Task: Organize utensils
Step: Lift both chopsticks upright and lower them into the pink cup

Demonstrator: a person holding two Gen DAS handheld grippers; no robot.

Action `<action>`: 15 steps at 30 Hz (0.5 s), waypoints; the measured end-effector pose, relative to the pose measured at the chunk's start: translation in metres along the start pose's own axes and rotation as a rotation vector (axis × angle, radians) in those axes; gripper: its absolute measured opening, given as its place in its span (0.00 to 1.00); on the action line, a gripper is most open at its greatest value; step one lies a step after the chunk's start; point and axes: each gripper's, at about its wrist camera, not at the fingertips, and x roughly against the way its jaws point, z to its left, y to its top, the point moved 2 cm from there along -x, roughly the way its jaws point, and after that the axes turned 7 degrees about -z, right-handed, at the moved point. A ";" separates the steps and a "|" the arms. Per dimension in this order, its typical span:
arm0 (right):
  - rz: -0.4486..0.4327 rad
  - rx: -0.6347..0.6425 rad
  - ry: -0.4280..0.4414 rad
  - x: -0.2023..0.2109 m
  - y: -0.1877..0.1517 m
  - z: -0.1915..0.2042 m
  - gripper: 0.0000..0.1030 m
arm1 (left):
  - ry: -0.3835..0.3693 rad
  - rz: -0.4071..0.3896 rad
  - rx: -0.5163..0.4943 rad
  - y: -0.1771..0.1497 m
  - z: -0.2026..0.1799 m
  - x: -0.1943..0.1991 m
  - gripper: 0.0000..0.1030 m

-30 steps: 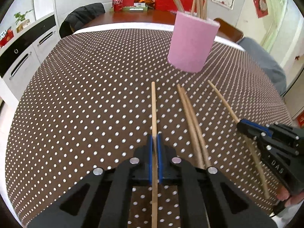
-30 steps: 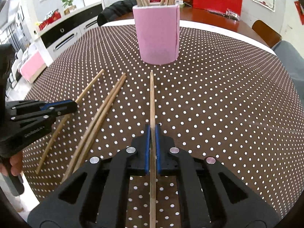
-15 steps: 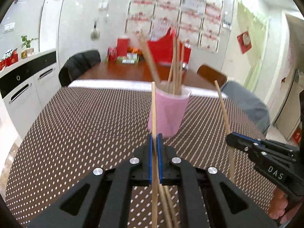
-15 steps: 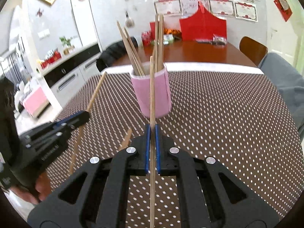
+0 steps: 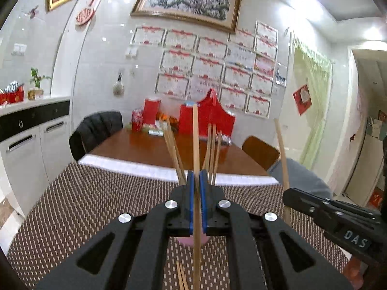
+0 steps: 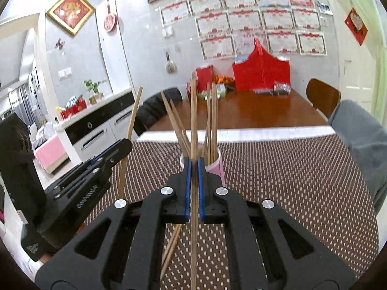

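My left gripper (image 5: 196,174) is shut on a wooden chopstick (image 5: 195,133) that points up and away, lifted above the table. My right gripper (image 6: 193,161) is shut on a second chopstick (image 6: 193,106), also raised. The pink cup (image 6: 221,166) stands just beyond both, with several chopsticks (image 6: 211,120) standing in it; in the left wrist view only a sliver of the cup (image 5: 187,241) shows under the jaws. Each view shows the other gripper beside it: the right gripper (image 5: 290,196) with its stick (image 5: 281,149), the left gripper (image 6: 124,146) with its stick (image 6: 132,123). Two loose chopsticks (image 6: 172,242) lie on the cloth.
A brown dotted tablecloth (image 6: 290,181) covers the near table. Behind it is a wooden table (image 6: 254,111) with red boxes (image 6: 261,72), and chairs. White cabinets (image 5: 31,145) run along the left. Grey fabric (image 6: 358,140) sits at the right edge.
Both grippers have risen and tilted upward, lifting their chopsticks off the cloth. The cup has dropped low in both views. The two loose chopsticks stay on the table.
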 end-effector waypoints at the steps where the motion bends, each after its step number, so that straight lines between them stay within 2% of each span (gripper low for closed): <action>1: -0.008 -0.003 0.002 0.000 0.004 0.000 0.05 | -0.007 -0.028 0.006 0.007 -0.001 -0.001 0.05; 6: -0.093 0.004 0.008 0.001 0.033 0.006 0.05 | -0.035 -0.144 0.020 0.037 -0.008 -0.009 0.05; 10: -0.132 0.020 0.036 -0.008 0.055 0.008 0.05 | -0.066 -0.189 0.020 0.052 -0.014 -0.020 0.05; 15: -0.173 0.034 0.056 -0.024 0.076 0.008 0.05 | -0.066 -0.233 0.009 0.063 -0.017 -0.038 0.05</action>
